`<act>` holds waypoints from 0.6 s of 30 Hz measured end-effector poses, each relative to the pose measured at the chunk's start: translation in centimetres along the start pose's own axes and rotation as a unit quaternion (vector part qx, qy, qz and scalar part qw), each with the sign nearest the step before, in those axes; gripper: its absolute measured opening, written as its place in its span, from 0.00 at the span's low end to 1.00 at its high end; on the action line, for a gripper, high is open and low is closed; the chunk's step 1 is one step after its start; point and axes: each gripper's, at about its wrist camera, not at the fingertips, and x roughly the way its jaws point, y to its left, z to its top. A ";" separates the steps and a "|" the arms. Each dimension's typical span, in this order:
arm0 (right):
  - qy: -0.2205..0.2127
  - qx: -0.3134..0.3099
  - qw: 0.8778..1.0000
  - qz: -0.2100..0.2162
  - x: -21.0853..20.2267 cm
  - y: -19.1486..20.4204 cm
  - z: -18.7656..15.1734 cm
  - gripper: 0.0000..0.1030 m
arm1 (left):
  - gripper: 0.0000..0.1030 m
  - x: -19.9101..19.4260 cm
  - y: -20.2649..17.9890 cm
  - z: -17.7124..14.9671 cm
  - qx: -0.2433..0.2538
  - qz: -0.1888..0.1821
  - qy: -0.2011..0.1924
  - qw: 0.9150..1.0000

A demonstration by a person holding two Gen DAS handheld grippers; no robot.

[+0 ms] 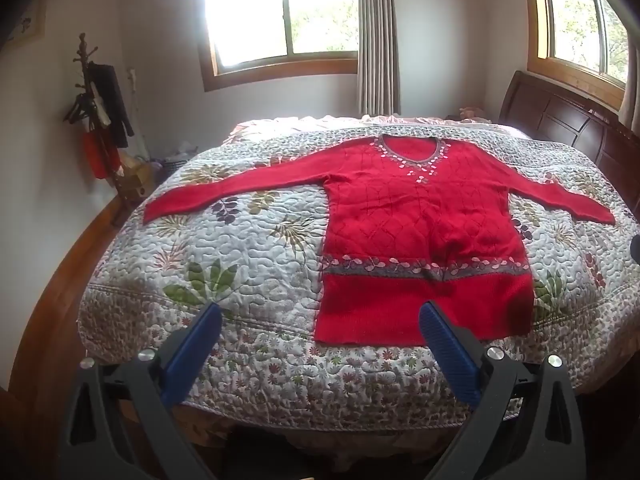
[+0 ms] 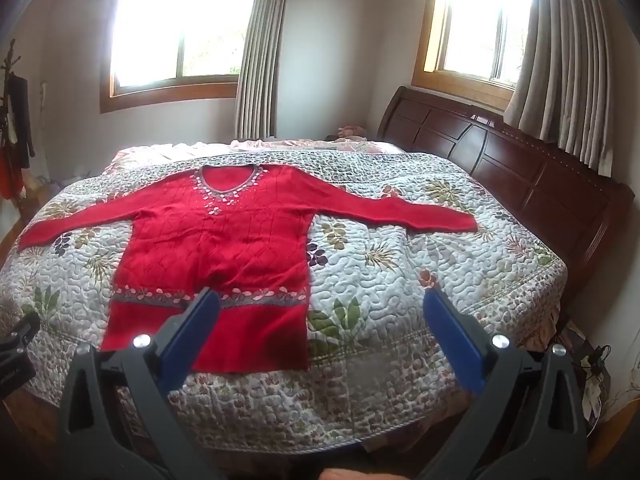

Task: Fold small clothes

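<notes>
progress: nothing folded yet | red knitted long-sleeved sweater (image 1: 420, 224) lies flat, sleeves spread, on floral quilted bed (image 1: 248, 240) | left claw (image 1: 320, 316) released, empty | right claw (image 2: 322, 300) released, empty | left: all folds

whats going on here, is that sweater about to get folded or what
A person holds a gripper in each hand above the near edge of a bed. A red sweater lies flat, front up, on the floral quilt, both sleeves spread out to the sides. The left gripper and the right gripper are both open and hold nothing; neither touches the sweater. No fold has been made yet, so the folding looks about to start.
</notes>
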 end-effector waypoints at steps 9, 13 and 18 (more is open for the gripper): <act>0.001 0.000 1.000 0.000 0.1 -0.2 -0.3 0.98 | 0.96 -0.3 -0.2 0.1 0.002 0.001 -0.004 1.000; 0.001 0.003 1.000 0.000 0.1 -0.5 -0.4 0.98 | 0.96 -0.4 -0.3 0.0 0.002 0.001 -0.005 1.000; 0.001 0.004 1.000 -0.001 0.0 -0.5 -0.5 0.98 | 0.96 -0.4 -0.3 0.1 0.003 0.001 -0.005 1.000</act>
